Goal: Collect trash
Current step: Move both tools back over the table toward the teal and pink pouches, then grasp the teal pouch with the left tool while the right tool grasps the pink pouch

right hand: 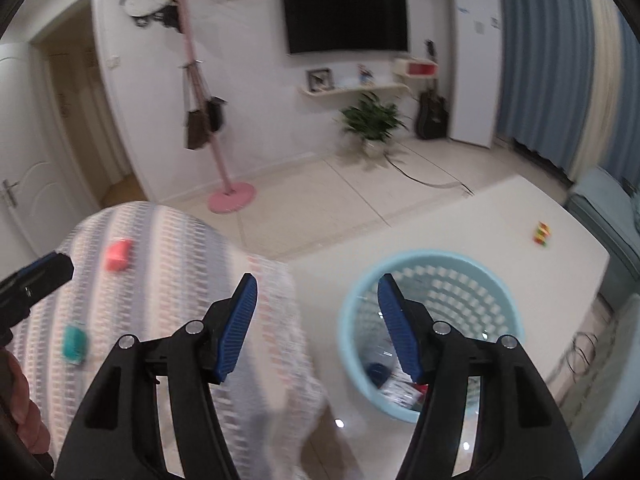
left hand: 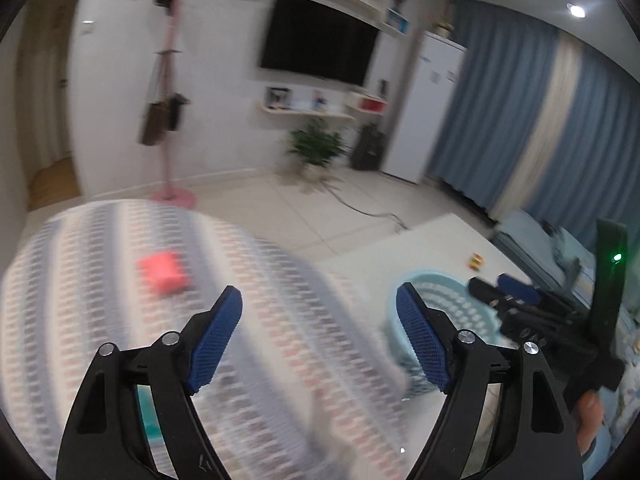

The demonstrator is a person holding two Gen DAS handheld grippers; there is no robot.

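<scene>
Only the right wrist view shows trash [right hand: 400, 388] inside basket [right hand: 348, 320]

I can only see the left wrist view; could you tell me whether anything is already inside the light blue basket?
Observer: Yes, the light blue basket holds a dark blue item and some wrappers at its bottom.
Operator: Is there anything else on the patterned cloth besides the pink block?
Observer: A teal block lies nearer us than the pink block.
Operator: Is the right claw carrying something?
Observer: No, the right claw is open and empty, over the cloth's edge.
</scene>
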